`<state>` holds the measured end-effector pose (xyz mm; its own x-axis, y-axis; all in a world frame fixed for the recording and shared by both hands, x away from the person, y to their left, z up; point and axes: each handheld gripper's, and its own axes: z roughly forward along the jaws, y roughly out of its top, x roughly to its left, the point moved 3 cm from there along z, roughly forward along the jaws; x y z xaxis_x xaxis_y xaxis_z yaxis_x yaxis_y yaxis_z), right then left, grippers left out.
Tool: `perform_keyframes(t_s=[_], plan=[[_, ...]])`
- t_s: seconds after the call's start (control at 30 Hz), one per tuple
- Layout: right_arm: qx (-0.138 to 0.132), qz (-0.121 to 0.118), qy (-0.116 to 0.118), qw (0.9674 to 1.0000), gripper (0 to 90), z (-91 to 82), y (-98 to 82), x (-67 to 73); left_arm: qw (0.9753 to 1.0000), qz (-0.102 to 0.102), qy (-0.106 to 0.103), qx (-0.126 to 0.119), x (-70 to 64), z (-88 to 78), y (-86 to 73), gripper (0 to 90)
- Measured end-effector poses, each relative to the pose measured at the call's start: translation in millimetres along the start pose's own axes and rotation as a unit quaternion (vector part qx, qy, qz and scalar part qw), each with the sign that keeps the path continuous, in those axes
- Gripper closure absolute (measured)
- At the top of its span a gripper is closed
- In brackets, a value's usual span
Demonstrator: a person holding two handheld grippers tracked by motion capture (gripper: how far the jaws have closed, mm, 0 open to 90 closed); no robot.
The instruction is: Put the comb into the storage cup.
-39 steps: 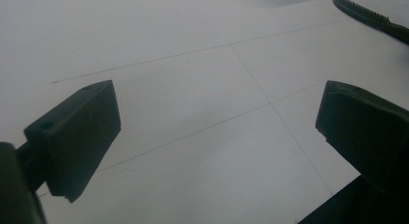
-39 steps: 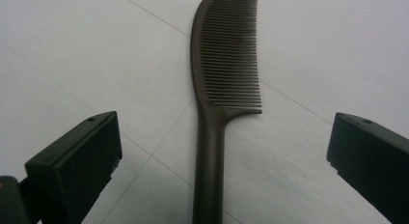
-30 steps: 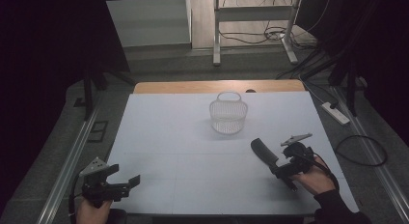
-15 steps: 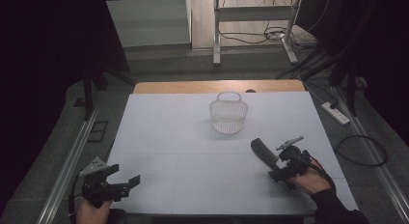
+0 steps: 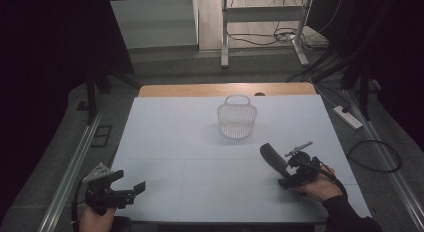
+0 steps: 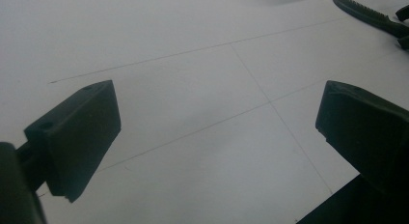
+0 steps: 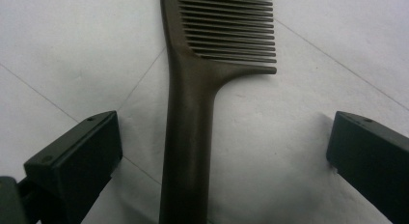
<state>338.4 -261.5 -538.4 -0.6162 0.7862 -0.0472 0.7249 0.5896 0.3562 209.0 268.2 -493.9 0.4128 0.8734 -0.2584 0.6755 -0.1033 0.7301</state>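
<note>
A dark brown comb lies flat on the white table, toward its near right part. Its long handle points toward the person and its wide teeth end points away, toward the middle of the table. In the right gripper view the handle runs up between the two black jaws, nearer to the left jaw than to the right one, and touches neither. The teeth branch off to the right of the spine, beyond the jaw tips.

The right gripper is held low over the table with its jaws spread wide apart, one on each side of the handle. In the high view the person's right hand grips it from the near right edge of the table, the forearm in a dark sleeve coming in from the bottom right corner, and the comb slants away from the gripper toward the upper left.

The left gripper rests at the near left corner of the table, held by the left hand. Its jaws also stand wide apart, with bare table between them. It is well apart from the comb, which the left gripper view catches at its far upper right.

A small white wire basket stands upright near the far middle of the table, well apart from both grippers.
</note>
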Motion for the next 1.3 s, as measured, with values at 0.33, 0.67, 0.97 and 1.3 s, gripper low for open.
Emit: perform_keyframes(t_s=[0.33,0.67,0.97,1.3], plan=[[0.01,-0.01,0.005,0.9999,17.4,-6.6,3.3,5.5,1.0,0.0,0.0,0.002,0.0,0.2,0.1,2.6],[0.006,-0.016,0.005,0.9998,63.5,-14.4,5.5,4.4,1.0,0.001,0.001,0.002,-0.2,0.4,0.1,2.7],[-0.001,-0.04,0.01,0.9992,72.2,-15.4,4.1,6.6,1.0,0.001,0.002,0.004,-0.6,0.9,0.3,2.7],[-0.016,-0.053,0.007,0.9985,72.3,-17.1,1.4,8.0,0.9998,0.015,-0.003,0.008,-2.9,1.4,1.2,0.8]])
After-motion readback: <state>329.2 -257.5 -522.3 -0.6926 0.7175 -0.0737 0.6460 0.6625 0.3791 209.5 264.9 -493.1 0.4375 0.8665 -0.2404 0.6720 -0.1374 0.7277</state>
